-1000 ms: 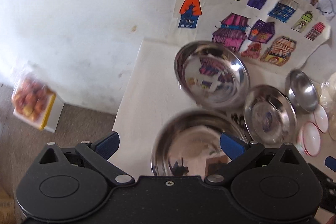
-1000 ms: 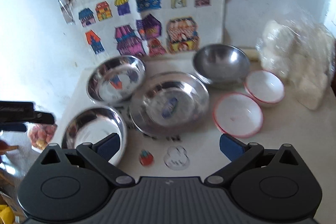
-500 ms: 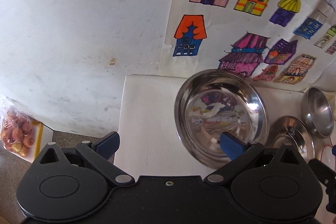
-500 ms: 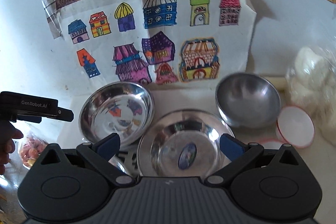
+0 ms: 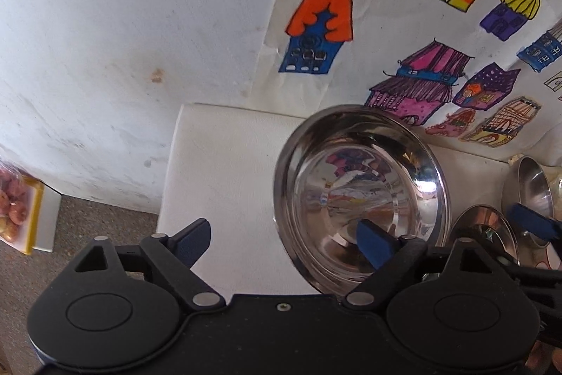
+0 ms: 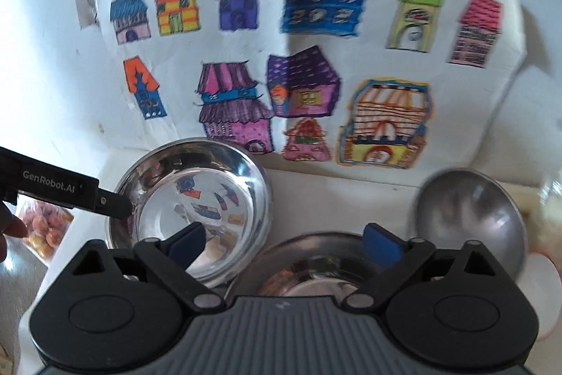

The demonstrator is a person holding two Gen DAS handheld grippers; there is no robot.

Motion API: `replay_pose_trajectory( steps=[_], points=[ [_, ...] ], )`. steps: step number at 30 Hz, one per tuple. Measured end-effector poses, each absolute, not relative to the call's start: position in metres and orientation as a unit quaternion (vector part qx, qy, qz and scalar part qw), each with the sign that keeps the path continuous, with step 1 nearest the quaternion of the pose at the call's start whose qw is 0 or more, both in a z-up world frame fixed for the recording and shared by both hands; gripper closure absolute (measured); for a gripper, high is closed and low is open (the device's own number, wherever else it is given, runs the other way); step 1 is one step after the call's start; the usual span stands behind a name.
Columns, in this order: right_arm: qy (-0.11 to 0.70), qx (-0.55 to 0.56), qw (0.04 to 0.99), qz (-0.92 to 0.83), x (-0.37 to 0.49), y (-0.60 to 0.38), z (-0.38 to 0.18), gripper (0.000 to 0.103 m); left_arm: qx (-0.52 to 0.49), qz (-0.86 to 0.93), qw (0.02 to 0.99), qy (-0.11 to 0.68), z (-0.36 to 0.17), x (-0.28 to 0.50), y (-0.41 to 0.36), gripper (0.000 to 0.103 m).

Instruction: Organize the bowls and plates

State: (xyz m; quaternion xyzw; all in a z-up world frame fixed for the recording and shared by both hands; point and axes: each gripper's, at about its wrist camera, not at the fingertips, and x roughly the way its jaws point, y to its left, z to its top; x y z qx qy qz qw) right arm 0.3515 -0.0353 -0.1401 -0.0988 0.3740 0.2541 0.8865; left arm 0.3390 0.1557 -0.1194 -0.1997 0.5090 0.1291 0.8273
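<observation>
The left gripper (image 5: pixel 282 243), jaws just narrowing yet gripping nothing, straddles the steel bowl's (image 5: pixel 361 192) near-left rim — the empty right gripper (image 6: pixel 284 243) hangs farther right.

So the tabletop (image 5: pixel 224 164) sits pushed up against the wall, with a sheet of house drawings (image 6: pixel 281 58) hanging right behind it. The steel bowl (image 6: pixel 196 206) is at the back left, close under the drawings. To its right and nearer the front there's a steel plate (image 6: pixel 312 255), and behind that plate, further right, a deeper bowl (image 6: pixel 470 213). Just right of the plate at the front there's a small dish (image 6: pixel 541 297), I think, it's blurry. Off the left edge, down on the floor, a packet of snacks (image 5: pixel 17 213) lies on a box.
</observation>
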Motion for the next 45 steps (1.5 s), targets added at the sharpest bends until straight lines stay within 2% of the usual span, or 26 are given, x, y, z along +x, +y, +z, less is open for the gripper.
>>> replay_pose_trajectory(
  steps=[2, 6, 8, 12, 14, 18, 20, 23, 32, 45],
  points=[
    [0.380, -0.106, 0.882, 0.258, 0.357, -0.028, -0.146, 0.016, -0.209, 0.124, 0.824, 0.513, -0.123, 0.340, 0.156, 0.027],
    [0.384, -0.118, 0.879, 0.256, 0.367, -0.017, -0.154, 0.029, -0.233, 0.123, 0.818, 0.512, -0.128, 0.340, 0.157, 0.037],
    [0.386, -0.122, 0.877, 0.259, 0.370, -0.012, -0.156, 0.039, -0.248, 0.119, 0.815, 0.510, -0.131, 0.339, 0.159, 0.046],
    [0.396, -0.130, 0.871, 0.261, 0.376, -0.004, -0.162, 0.051, -0.271, 0.116, 0.812, 0.504, -0.134, 0.337, 0.163, 0.057],
    [0.401, -0.127, 0.869, 0.260, 0.379, -0.002, -0.164, 0.059, -0.277, 0.116, 0.812, 0.500, -0.135, 0.337, 0.164, 0.067],
    [0.412, -0.122, 0.865, 0.258, 0.384, 0.003, -0.169, 0.067, -0.288, 0.119, 0.811, 0.496, -0.137, 0.337, 0.166, 0.074],
    [0.420, -0.119, 0.862, 0.258, 0.388, 0.005, -0.173, 0.075, -0.294, 0.121, 0.810, 0.494, -0.139, 0.336, 0.169, 0.085],
    [0.424, -0.114, 0.862, 0.255, 0.391, 0.007, -0.178, 0.084, -0.302, 0.125, 0.807, 0.492, -0.141, 0.333, 0.173, 0.093],
    [0.413, -0.087, 0.870, 0.256, 0.383, -0.006, -0.168, 0.089, -0.316, 0.131, 0.810, 0.476, -0.132, 0.324, 0.179, 0.094],
    [0.375, -0.047, 0.889, 0.261, 0.323, -0.036, -0.130, 0.089, -0.286, 0.093, 0.841, 0.450, -0.090, 0.274, 0.161, 0.093]
  ],
)
